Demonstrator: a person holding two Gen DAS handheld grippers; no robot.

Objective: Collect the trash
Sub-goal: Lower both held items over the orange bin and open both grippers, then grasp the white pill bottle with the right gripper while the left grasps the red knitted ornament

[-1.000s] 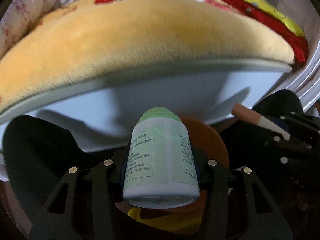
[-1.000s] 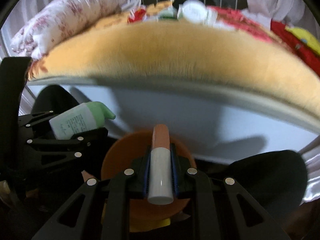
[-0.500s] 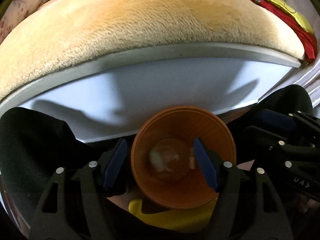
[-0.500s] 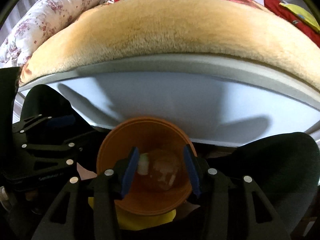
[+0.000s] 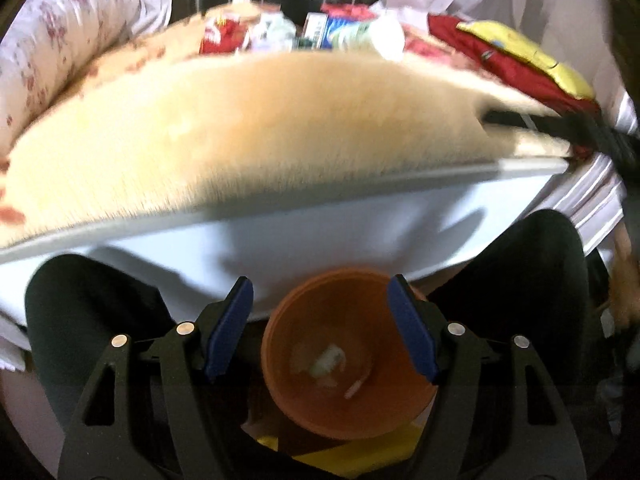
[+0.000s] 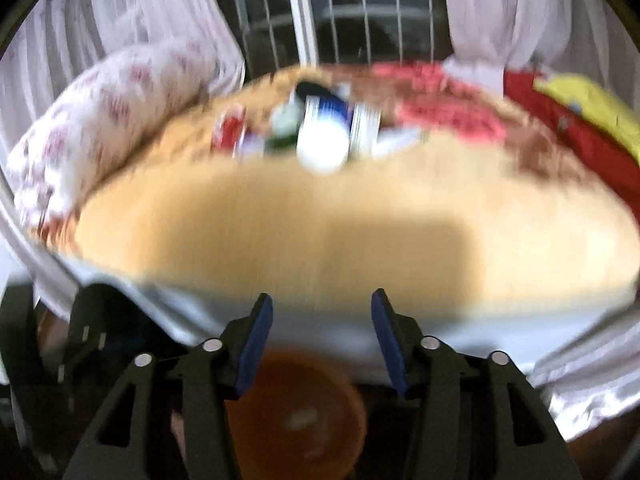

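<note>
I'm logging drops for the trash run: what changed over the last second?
Both grippers let go: the left gripper released the green-capped bottle, the right gripper the small tube. Their jaws are opening, empty, and both have lifted from the orange bin. The bin and the trash pile on the bed stayed put.

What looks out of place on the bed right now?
A blurred cluster of bottles and packets lies on the tan blanket at the far side: clutter where bedding belongs. Below the bed edge, the orange bin holds a few pale scraps. Nothing looks spilled.
</note>
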